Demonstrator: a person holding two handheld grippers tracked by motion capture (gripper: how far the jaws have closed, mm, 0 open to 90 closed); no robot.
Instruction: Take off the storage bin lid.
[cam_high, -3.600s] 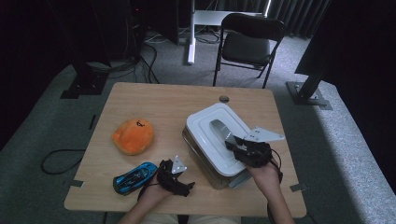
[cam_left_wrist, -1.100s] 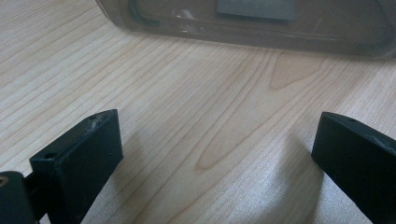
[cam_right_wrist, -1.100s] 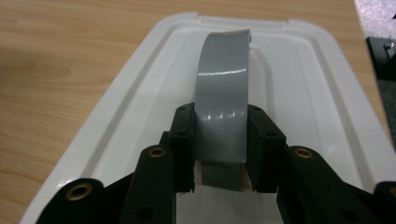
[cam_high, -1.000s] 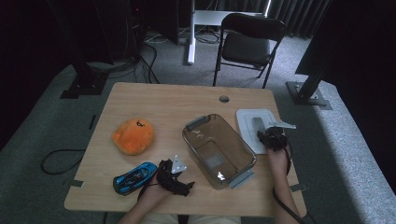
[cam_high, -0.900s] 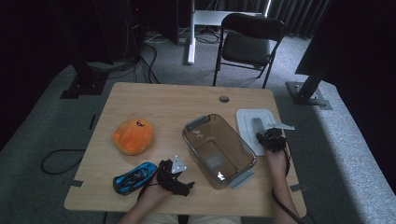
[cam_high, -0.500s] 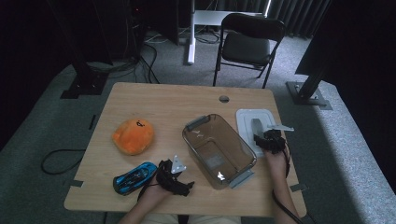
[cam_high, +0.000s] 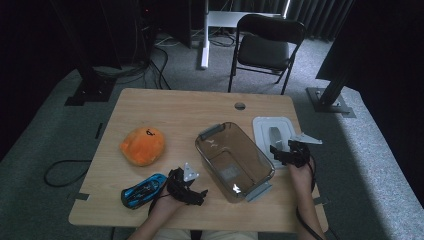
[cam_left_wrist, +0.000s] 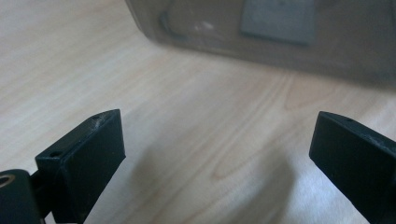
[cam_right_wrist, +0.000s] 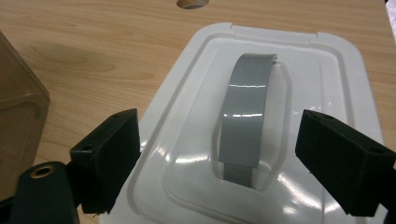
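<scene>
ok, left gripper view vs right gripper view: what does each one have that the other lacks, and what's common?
Left gripper view alone: the left gripper with its jaws wide apart over bare wood, and a grey patch seen through the bin wall. Right gripper view alone: the right gripper with its jaws wide apart over the white lid, its grey handle between them, and a hole in the tabletop. Shared: the table and the brown translucent bin.

Glossy white plastic lid (cam_right_wrist: 261, 140), matt wooden table (cam_high: 165, 107), plush orange toy (cam_high: 142, 146)

Plush (cam_high: 142, 145) left, bin (cam_high: 234, 160) centre, lid (cam_high: 273, 139) right — car (cam_high: 143, 189) in front.
</scene>
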